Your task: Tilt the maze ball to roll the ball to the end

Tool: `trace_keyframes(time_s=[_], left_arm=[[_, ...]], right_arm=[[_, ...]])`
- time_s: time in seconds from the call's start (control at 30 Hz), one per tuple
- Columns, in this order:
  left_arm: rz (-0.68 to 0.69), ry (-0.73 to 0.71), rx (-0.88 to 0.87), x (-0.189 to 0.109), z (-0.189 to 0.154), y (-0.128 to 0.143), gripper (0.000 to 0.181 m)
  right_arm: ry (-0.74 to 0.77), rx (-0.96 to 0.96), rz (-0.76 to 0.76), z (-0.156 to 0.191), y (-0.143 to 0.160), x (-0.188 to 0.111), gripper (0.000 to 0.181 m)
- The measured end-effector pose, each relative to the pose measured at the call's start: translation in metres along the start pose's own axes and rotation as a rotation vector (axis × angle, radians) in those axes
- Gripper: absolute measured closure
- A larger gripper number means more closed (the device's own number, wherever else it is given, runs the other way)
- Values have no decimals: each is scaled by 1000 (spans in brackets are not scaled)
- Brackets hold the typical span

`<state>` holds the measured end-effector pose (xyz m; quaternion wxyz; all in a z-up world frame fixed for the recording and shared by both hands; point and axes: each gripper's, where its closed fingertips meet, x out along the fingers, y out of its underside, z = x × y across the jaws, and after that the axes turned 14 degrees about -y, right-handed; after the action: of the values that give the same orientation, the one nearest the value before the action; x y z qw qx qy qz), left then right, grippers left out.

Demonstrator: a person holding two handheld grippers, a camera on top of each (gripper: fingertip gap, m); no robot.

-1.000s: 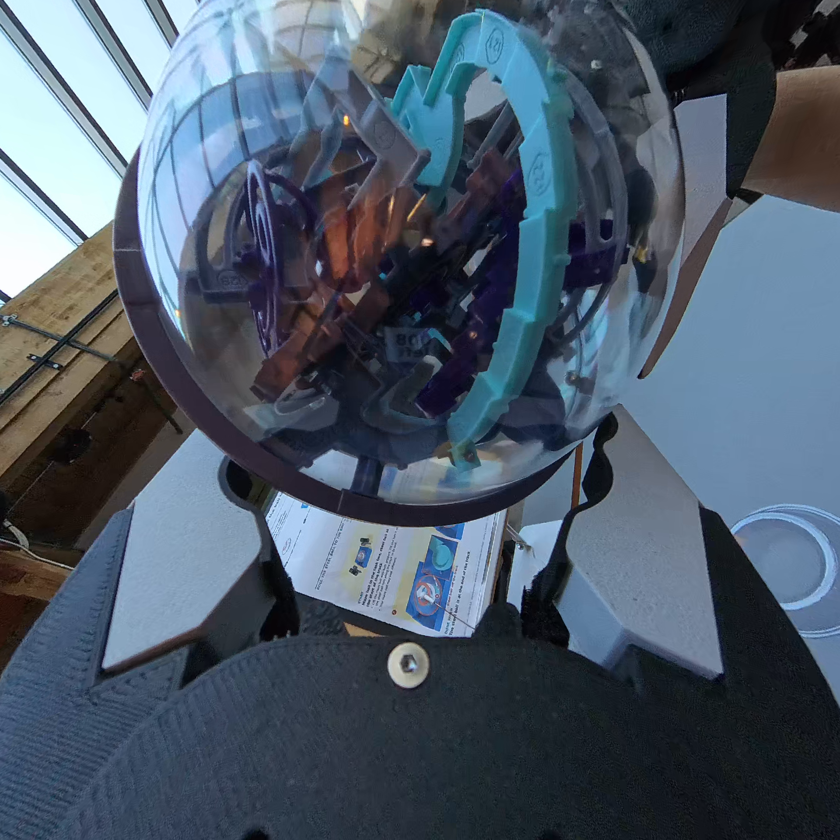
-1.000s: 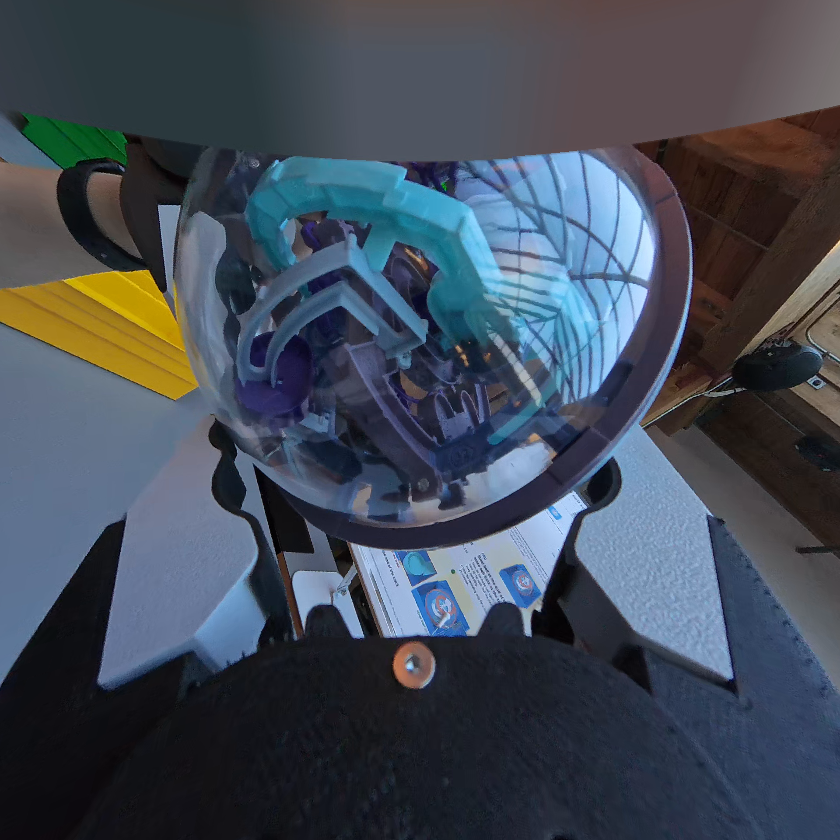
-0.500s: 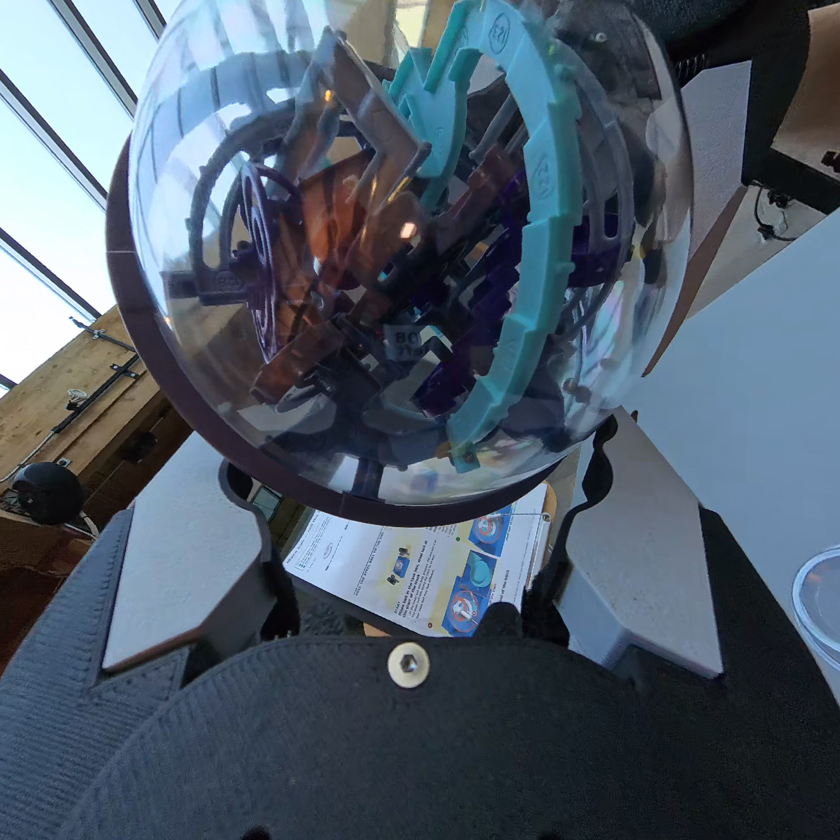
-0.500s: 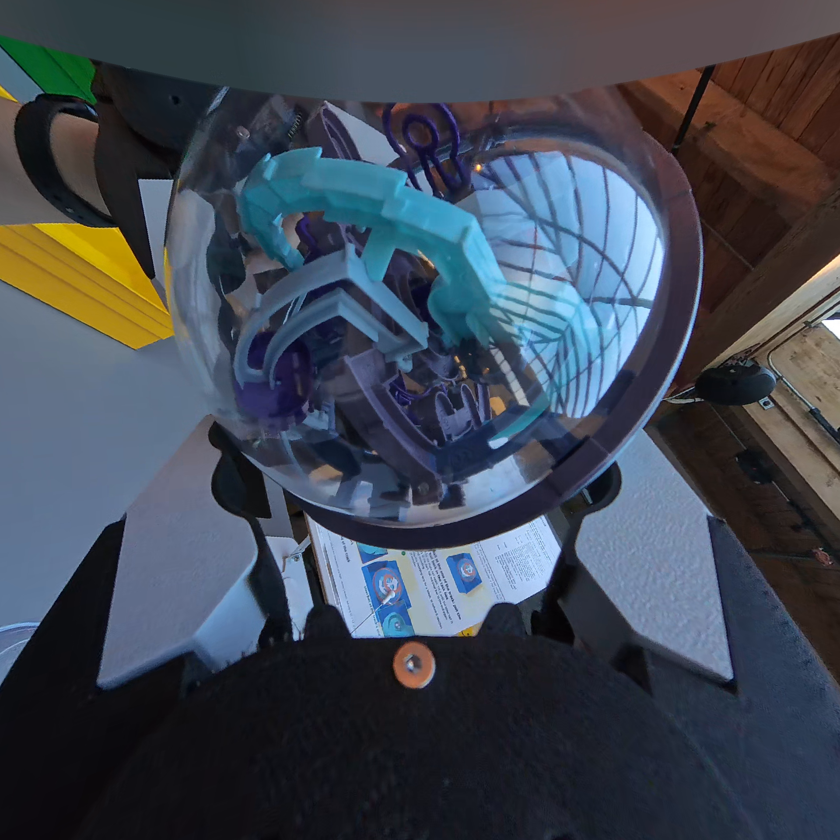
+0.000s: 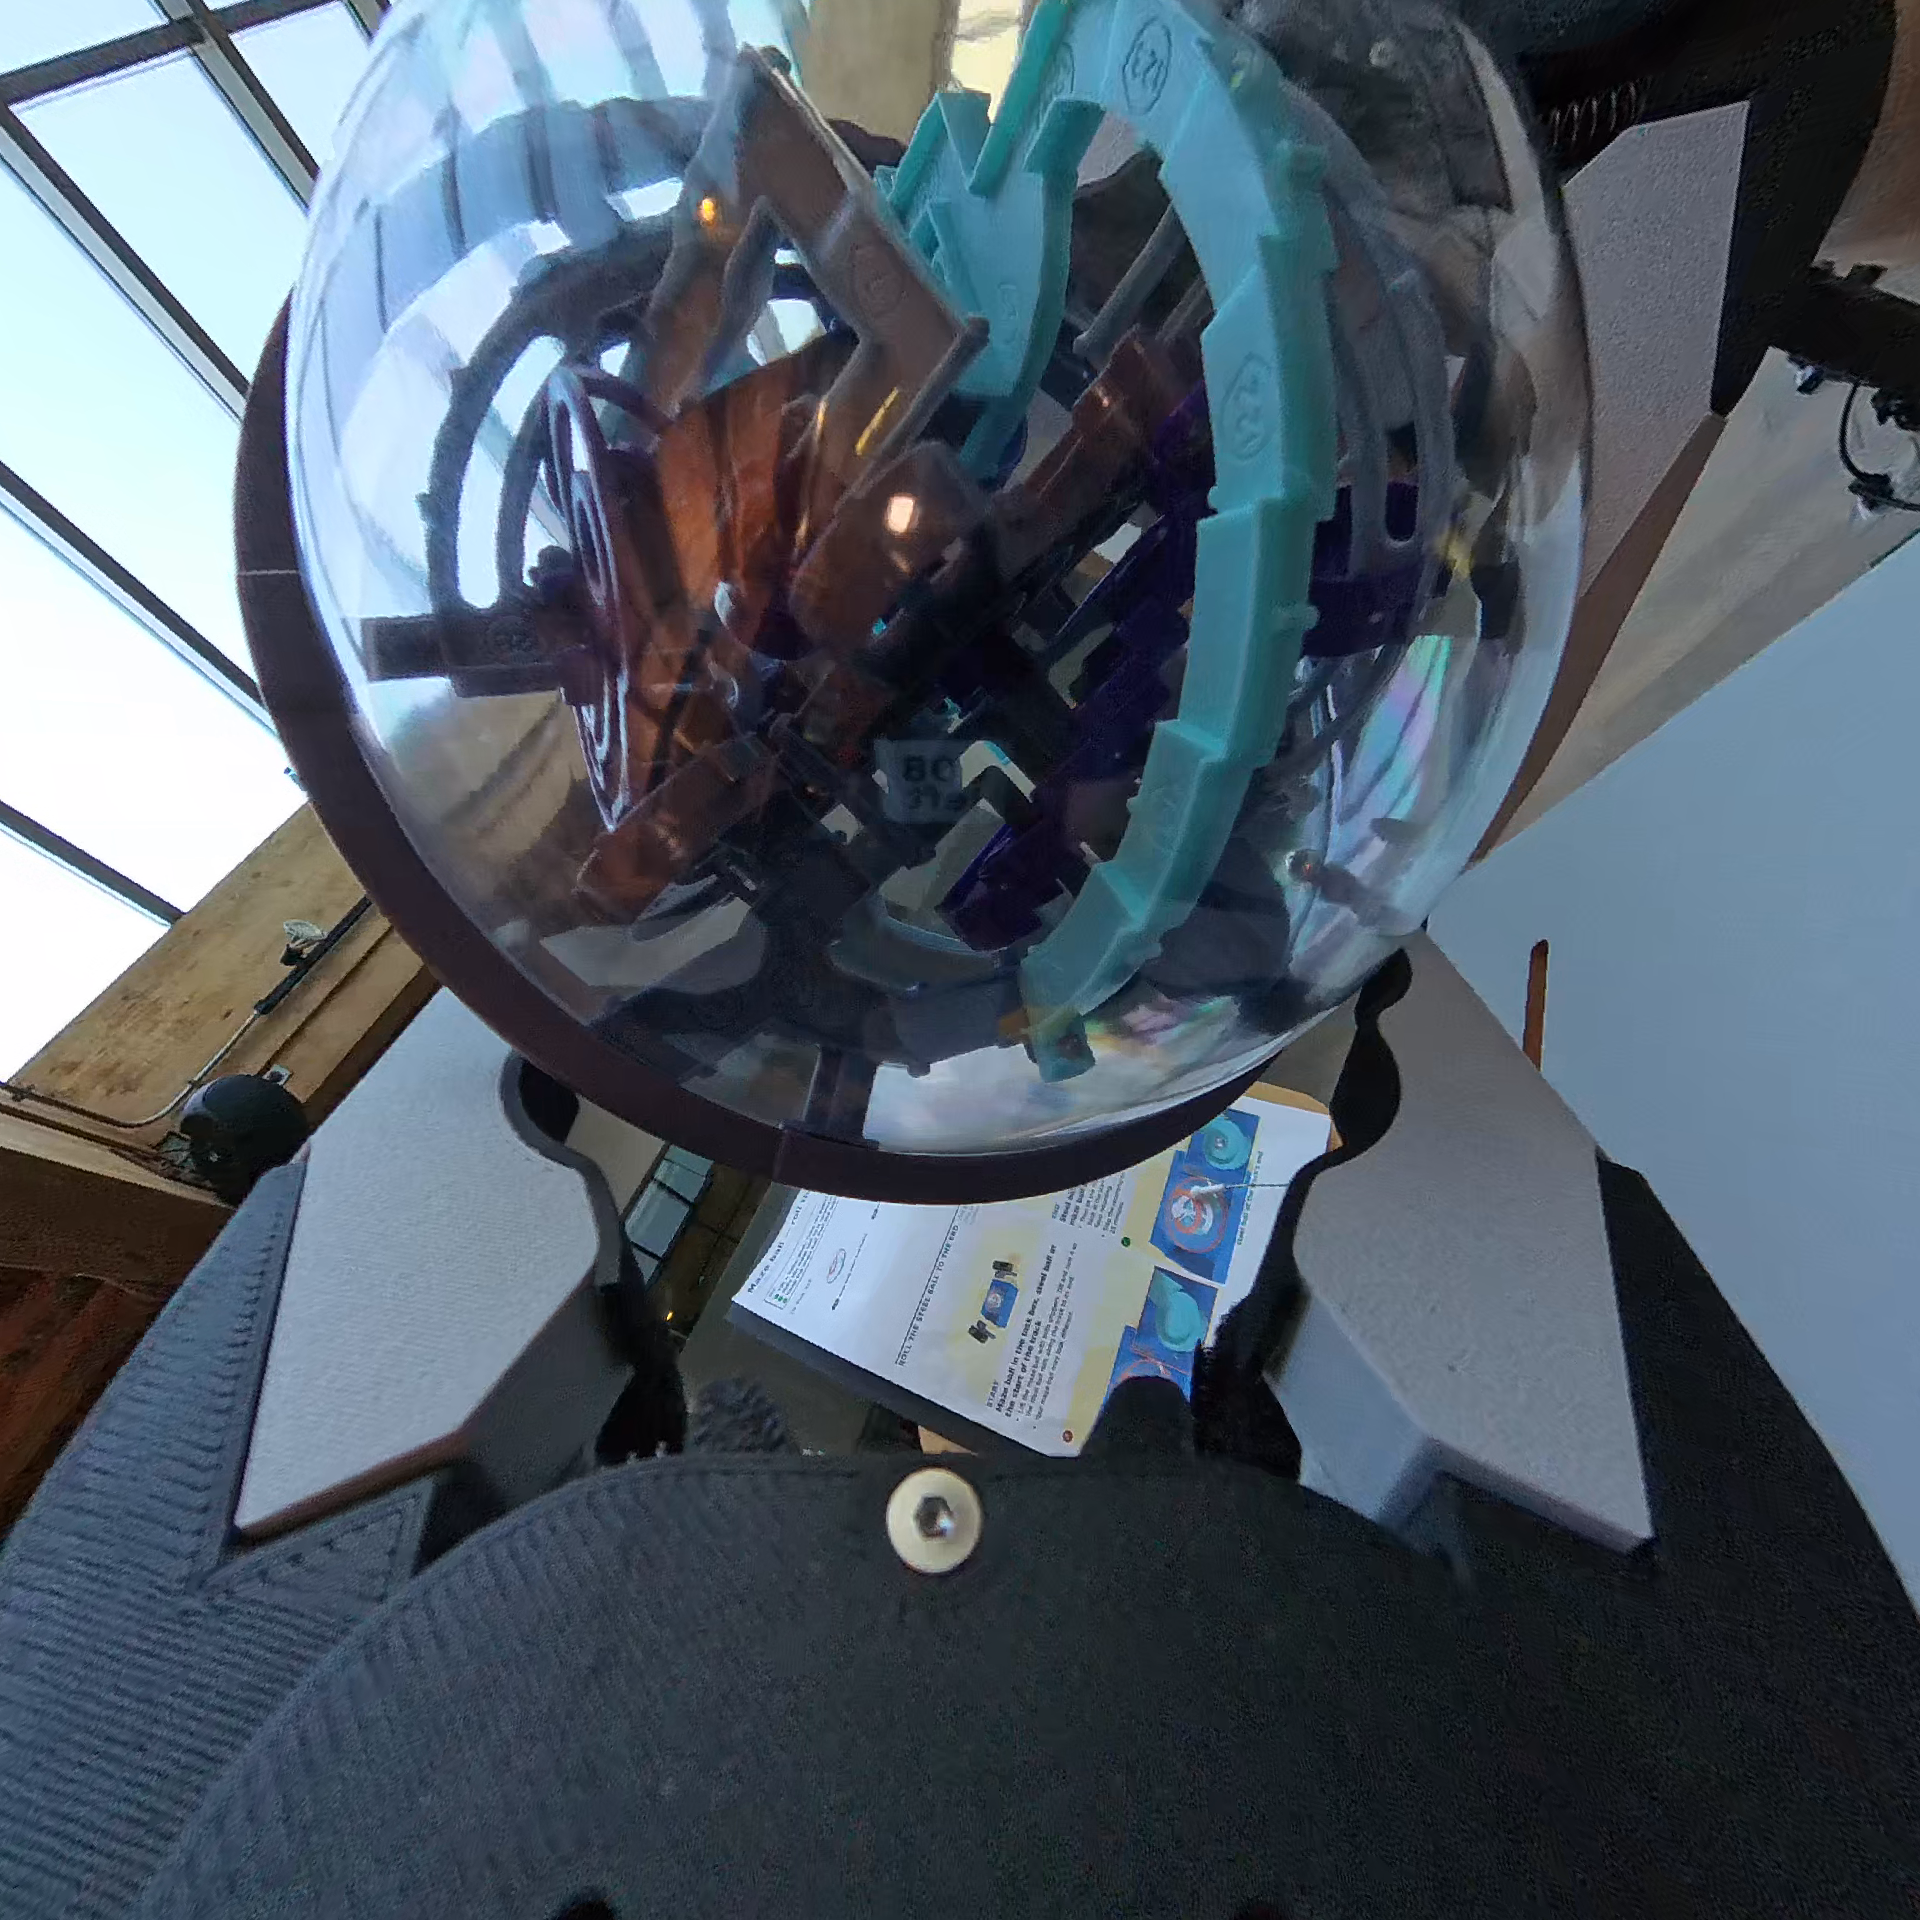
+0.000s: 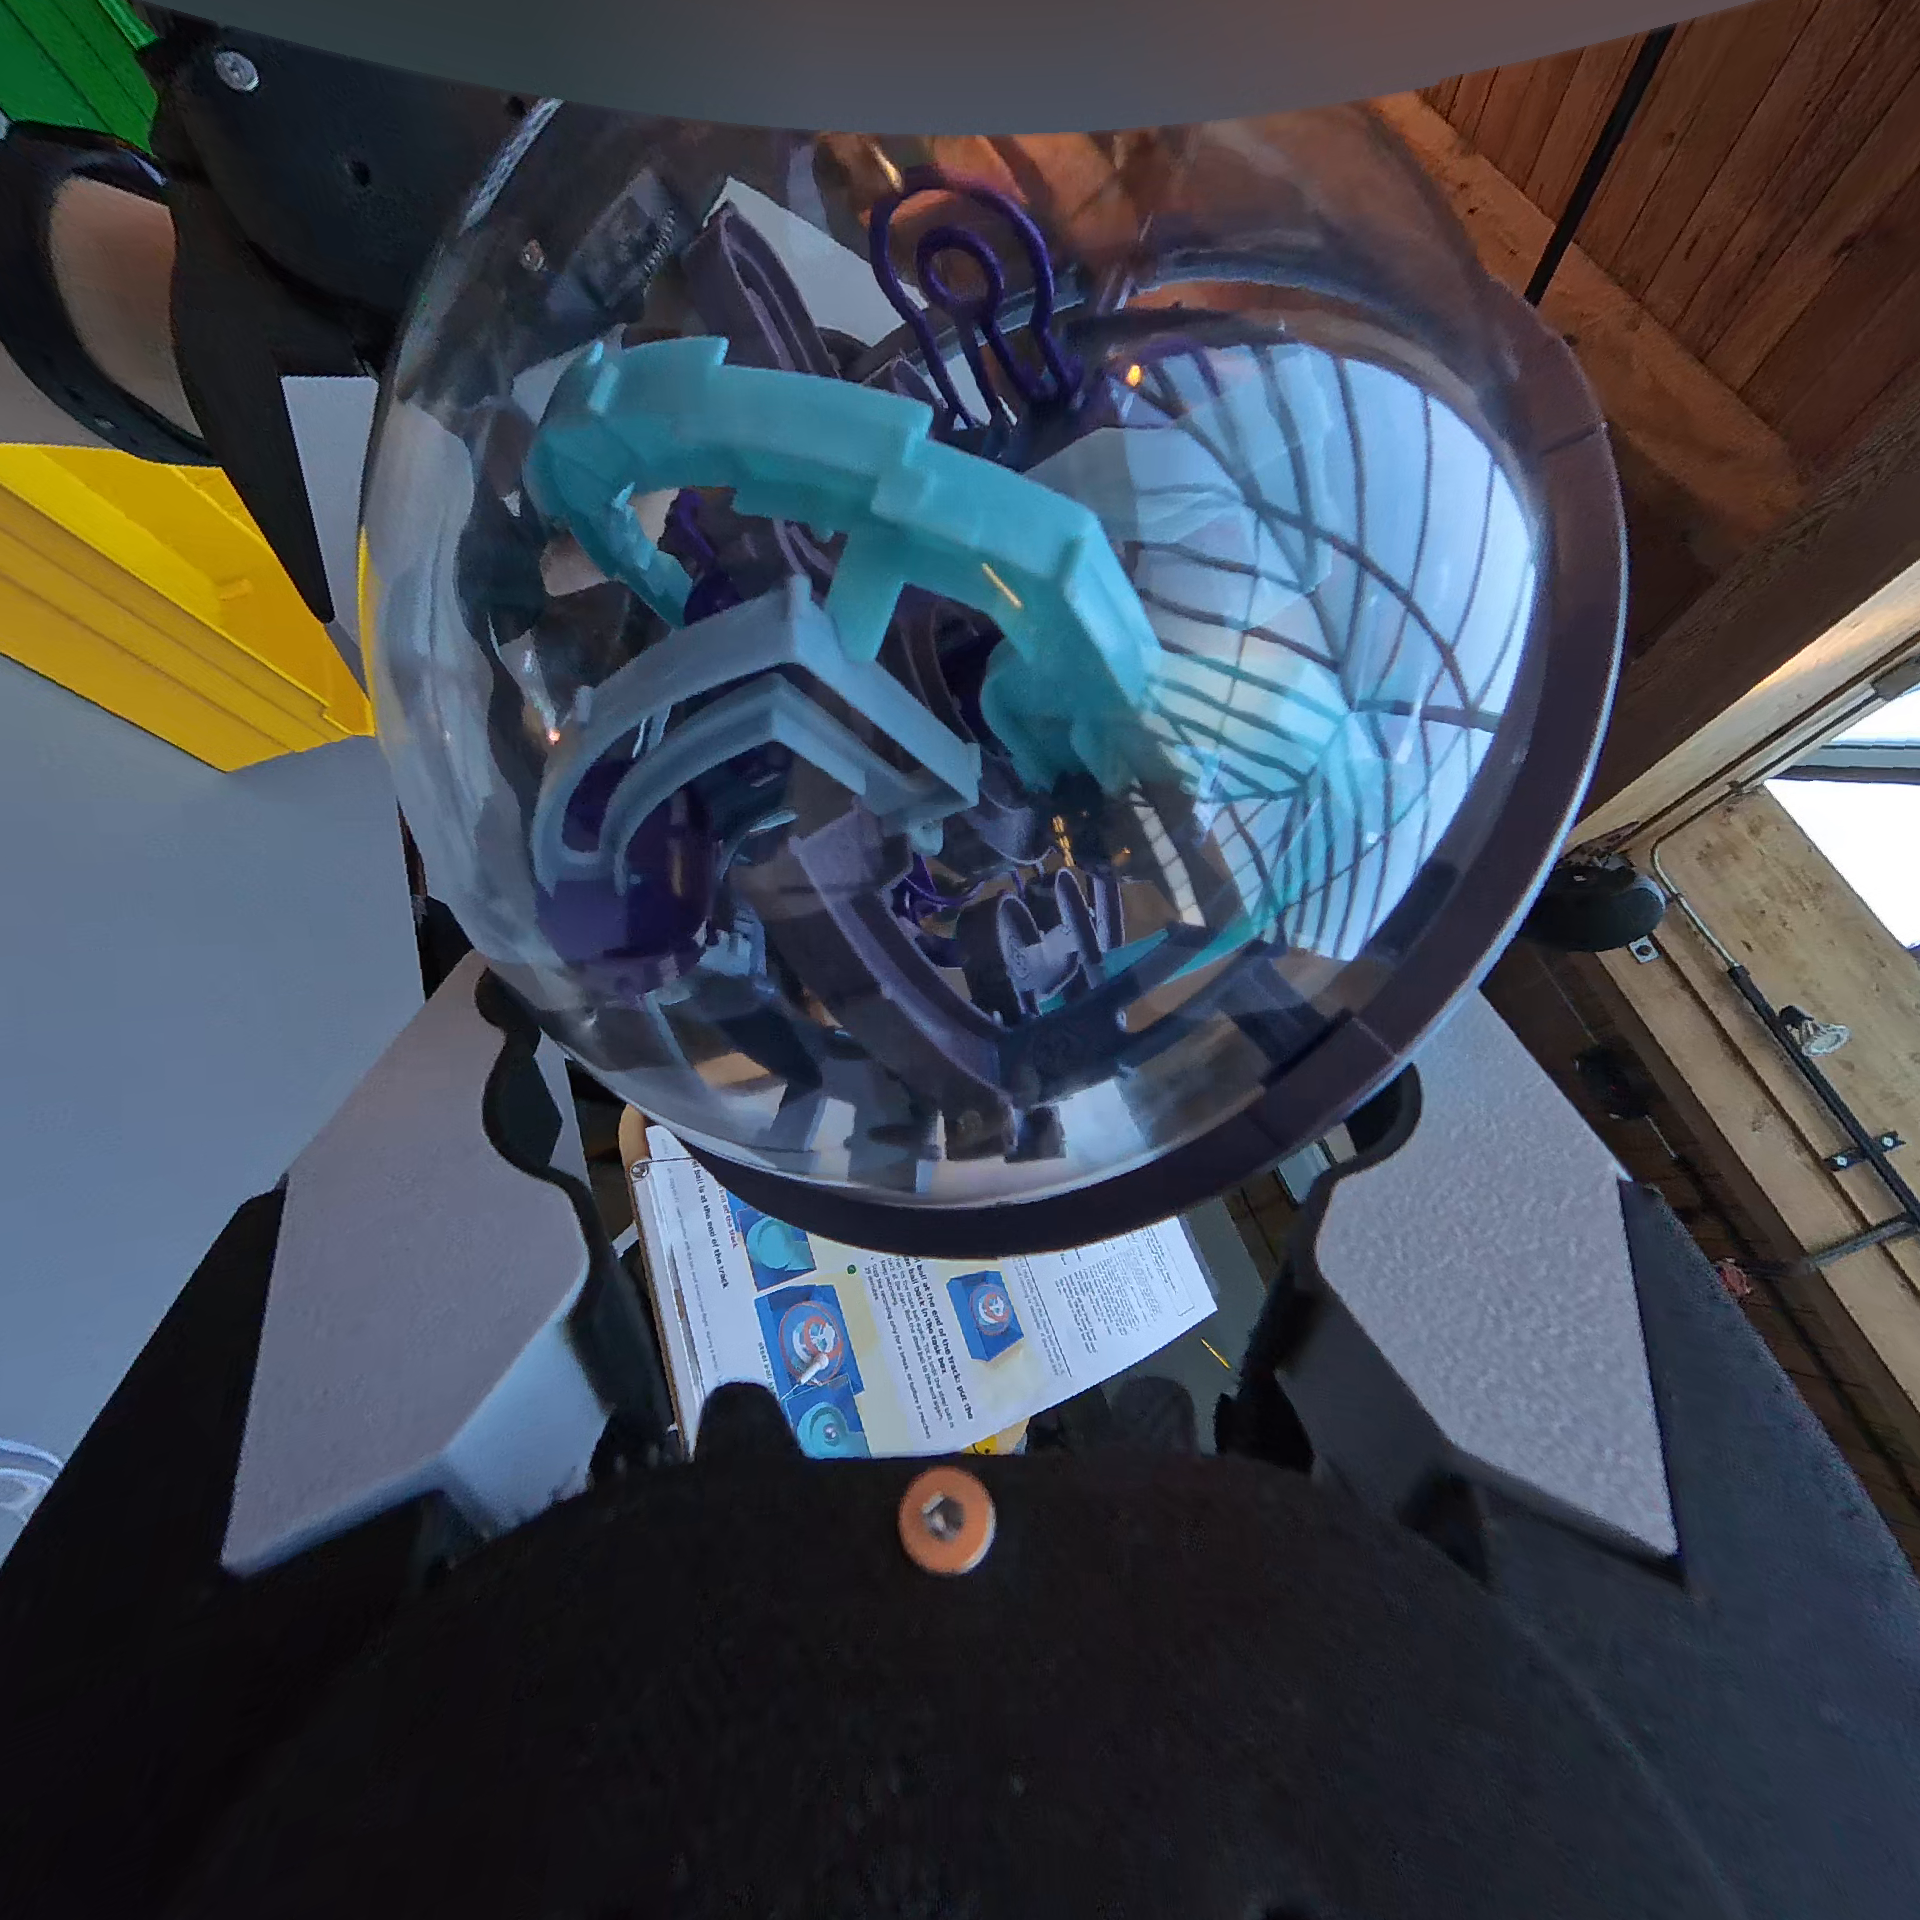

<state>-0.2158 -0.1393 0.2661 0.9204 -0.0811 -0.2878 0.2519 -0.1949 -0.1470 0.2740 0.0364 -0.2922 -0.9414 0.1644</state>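
Overhead in the left wrist view, the clear maze ball is cradled between the spread fingers of the left gripper, held up against a window, a printed sheet below. From the right wrist view, it is gripped likewise by the right gripper, beside a yellow bin.

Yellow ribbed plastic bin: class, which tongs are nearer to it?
Left. The left tongs sit beside the yellow bin, beyond the clear plastic maze ball; the right tongs grip the ball's opposite side, farther off.
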Motion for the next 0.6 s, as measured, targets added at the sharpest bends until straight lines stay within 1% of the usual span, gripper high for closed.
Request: trace_keyframes(time_s=[0.13, 0.27, 0.6], left_arm=[[-8, -9, -5, 0, 2, -3, 32], [2, 1, -24, 0, -1, 0, 32], [41, 22, -70, 0, -16, 18, 32]], right_arm=[[9, -10, 6, -2, -3, 0, 25], [-2, 8, 16, 0, 0, 1, 24], [-31, 61, 55, 11, 18, 9, 23]])
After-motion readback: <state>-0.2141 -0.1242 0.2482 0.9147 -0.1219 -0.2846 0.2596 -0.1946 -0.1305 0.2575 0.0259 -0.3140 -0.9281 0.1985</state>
